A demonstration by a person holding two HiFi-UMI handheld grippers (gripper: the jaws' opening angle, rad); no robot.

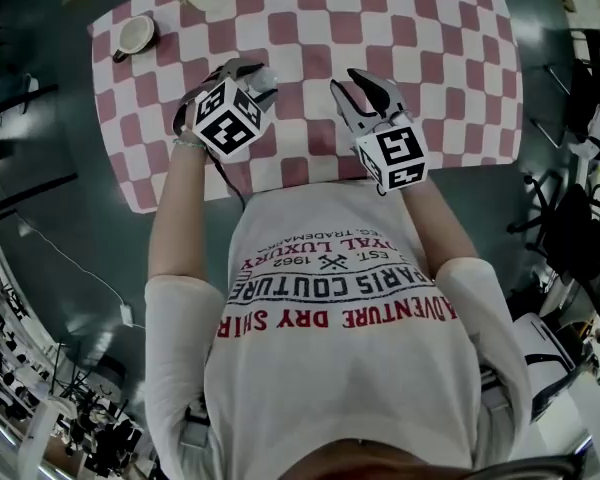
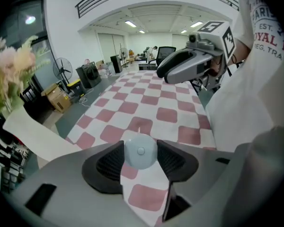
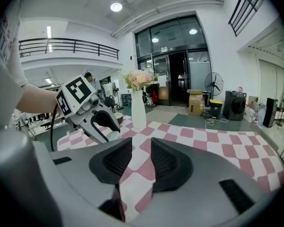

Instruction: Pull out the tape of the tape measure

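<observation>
Two-handed work above a checked cloth (image 1: 460, 58). Pinched between the pads of the left gripper (image 1: 252, 80): the tape measure (image 2: 140, 150), a round pale case with a small centre button, held up off the cloth. Spread and gripping nothing: the jaws of the right gripper (image 3: 141, 145), with only cloth visible through the gap, poised close beside the left. No tape drawn out yet. No tab or tape end visible in any view, so impossible to tell which side of the case to reach for.

Likely trouble from here, judged from the setup: a round, smooth case held by two small contact patches, then pulled on from the side. Could swivel between the pads, or squirt out altogether, if tugged off-line or too hard. Could also miss the small tab, closing on the case edge instead and knocking it loose. Worth lining up the pull straight away from the left pads and keeping it slow. Risk too of snap-back from a spring return on an early release. Farther off on the cloth, a cup (image 1: 135, 36) and a vase (image 3: 138, 109), well apart from both grippers and unlikely to be hit.
</observation>
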